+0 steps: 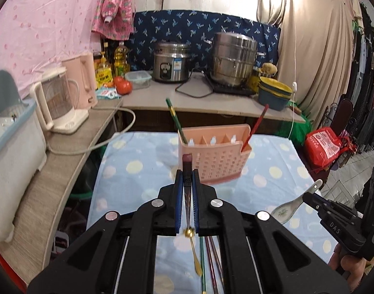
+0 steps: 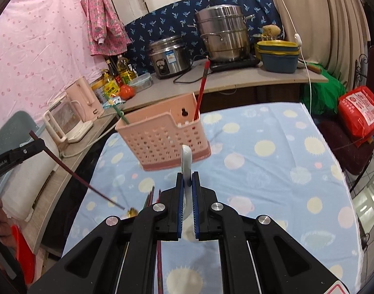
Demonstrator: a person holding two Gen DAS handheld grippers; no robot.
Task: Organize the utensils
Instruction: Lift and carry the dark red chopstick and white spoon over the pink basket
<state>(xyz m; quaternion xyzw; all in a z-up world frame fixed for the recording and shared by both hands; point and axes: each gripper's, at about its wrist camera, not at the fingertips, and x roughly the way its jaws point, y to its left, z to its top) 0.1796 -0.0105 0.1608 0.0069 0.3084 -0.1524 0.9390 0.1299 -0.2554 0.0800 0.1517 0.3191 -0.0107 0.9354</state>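
A pink slotted utensil holder (image 1: 212,156) (image 2: 166,138) stands on the blue dotted cloth. A green chopstick (image 1: 175,120) (image 2: 118,112) leans in its left end and a red chopstick (image 1: 256,127) (image 2: 201,90) in its right end. My left gripper (image 1: 187,176) is shut on a dark-handled spoon with a gold bowl (image 1: 187,191) (image 2: 74,174), held above the cloth in front of the holder. My right gripper (image 2: 187,178) (image 1: 309,196) is shut on a white ceramic spoon (image 2: 187,166) (image 1: 292,208). Loose chopsticks (image 1: 209,264) (image 2: 151,197) lie on the cloth below.
A counter (image 1: 147,96) behind holds a rice cooker (image 1: 171,61), steel steamer pot (image 1: 233,58), stacked bowls (image 1: 275,91), tomato (image 1: 123,84), oil bottles and kettles (image 1: 62,103). A red bag (image 1: 323,147) sits right of the table.
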